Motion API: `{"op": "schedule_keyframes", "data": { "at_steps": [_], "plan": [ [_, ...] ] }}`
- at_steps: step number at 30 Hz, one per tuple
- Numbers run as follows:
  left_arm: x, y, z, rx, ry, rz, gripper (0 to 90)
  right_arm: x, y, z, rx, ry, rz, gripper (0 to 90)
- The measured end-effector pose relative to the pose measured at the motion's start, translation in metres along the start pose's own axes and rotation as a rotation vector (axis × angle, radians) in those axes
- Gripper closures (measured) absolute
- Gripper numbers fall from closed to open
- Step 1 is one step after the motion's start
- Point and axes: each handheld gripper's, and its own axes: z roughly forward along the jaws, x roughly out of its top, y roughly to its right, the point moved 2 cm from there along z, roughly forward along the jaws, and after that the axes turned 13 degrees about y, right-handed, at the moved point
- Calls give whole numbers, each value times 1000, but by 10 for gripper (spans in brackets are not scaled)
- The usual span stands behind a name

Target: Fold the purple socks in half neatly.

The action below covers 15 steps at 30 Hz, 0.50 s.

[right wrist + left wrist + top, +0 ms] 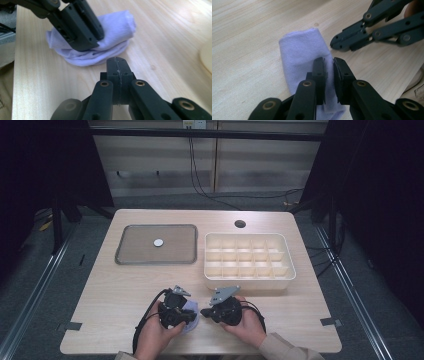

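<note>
Near the table's [100, 285] front edge, a little left of its middle, the left gripper [329, 65] pinches a fold of the pale lilac cloth [302, 52]: in the left gripper view its two jaws stand almost together with a thin ridge of fabric caught between the pads, so the grip looks light rather than deep. The cloth is a small rolled or folded bundle lying flat on the wood, and in that view its long axis runs away from the left gripper, from the caught end near the jaws to a rounded folded end farther off. From above, the cloth [191, 315] shows as a pale patch just under and to the right of the left gripper [191, 316], between the two hands. To its right, the right gripper [117, 65] has its jaws pressed fully together on nothing, the tips pointing at the bundle [110, 37] from just beside it, apart from the fabric. The left gripper is therefore on the cloth already, and the right one is the free hand, facing the cloth's side across a narrow strip of bare wood. For the right gripper to take a share of the bundle, I judge it would need to spread its jaws first and come in across the long axis. Farther back stand a grey tray [125, 252] and a divided white box [287, 270].
</note>
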Motion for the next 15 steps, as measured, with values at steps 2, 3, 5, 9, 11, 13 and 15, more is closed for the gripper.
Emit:
{"op": "schedule_keyframes", "data": {
  "at_steps": [2,3,5,9,11,13,15],
  "plan": [
    [-1,1,1,3,6,-4,796,0,2,-3,-10,-4,8,900],
    [-1,0,1,3,-1,11,795,0,4,-4,-11,0,13,900],
    [-1,2,2,10,5,12,795,-1,6,-6,-21,7,10,900],
    [-1,3,3,23,-3,39,796,-1,8,-8,-28,11,14,900],
    [-1,4,4,27,-3,47,797,-2,8,-8,-29,8,18,900],
    [-2,5,5,31,-1,54,798,-2,8,-8,-30,7,17,900],
    [-2,6,5,40,-4,76,799,-2,8,-9,-30,2,22,900]
  ]
}}
